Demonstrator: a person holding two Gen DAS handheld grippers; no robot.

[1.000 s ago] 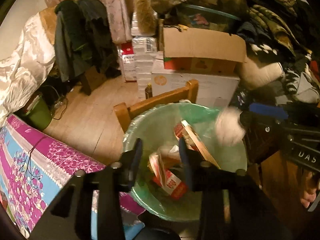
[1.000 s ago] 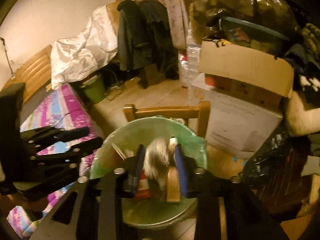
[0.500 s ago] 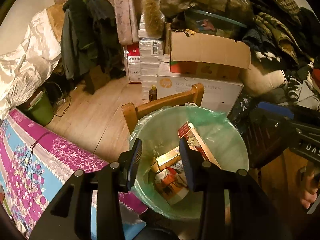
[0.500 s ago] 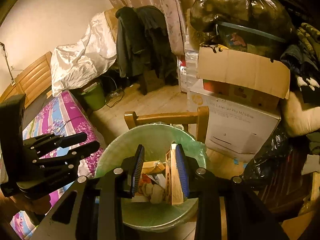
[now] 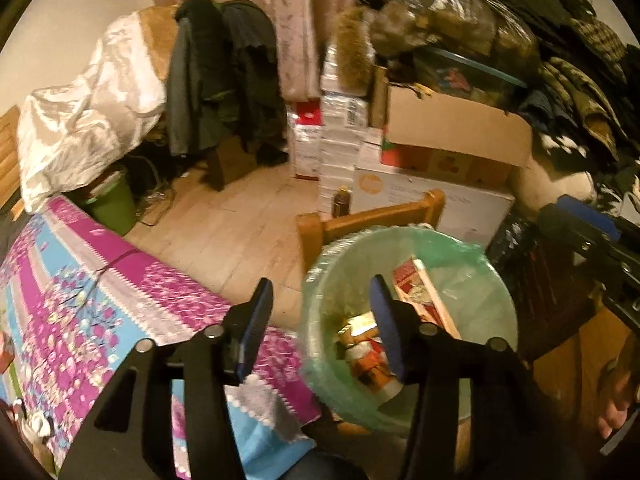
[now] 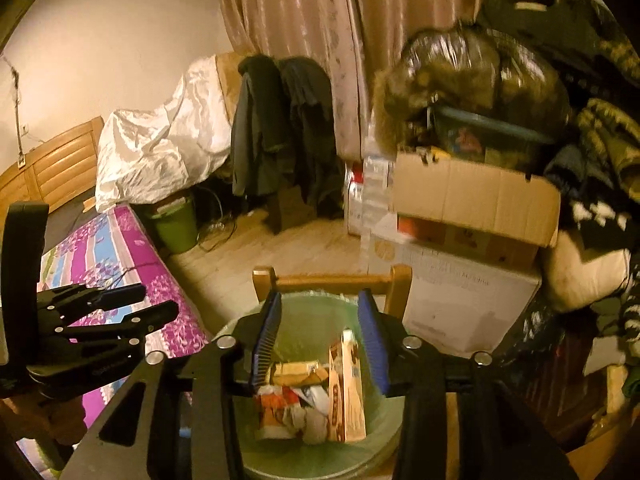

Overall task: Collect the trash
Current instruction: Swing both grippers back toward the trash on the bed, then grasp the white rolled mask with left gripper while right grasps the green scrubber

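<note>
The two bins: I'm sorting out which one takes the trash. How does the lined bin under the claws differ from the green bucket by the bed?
The lined bin wears a pale green bag and holds cartons and wrappers; the green bucket is darker, with no bag visible and contents too small to tell. The lined bin sits against a wooden chair; the bucket stands on the floor. Both are green, round and upright.

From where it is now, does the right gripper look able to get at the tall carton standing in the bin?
Probably yes. The right gripper hangs empty over the green-lined bin, its jaws opening, and the tall carton stands upright just below with nothing covering it.
</note>
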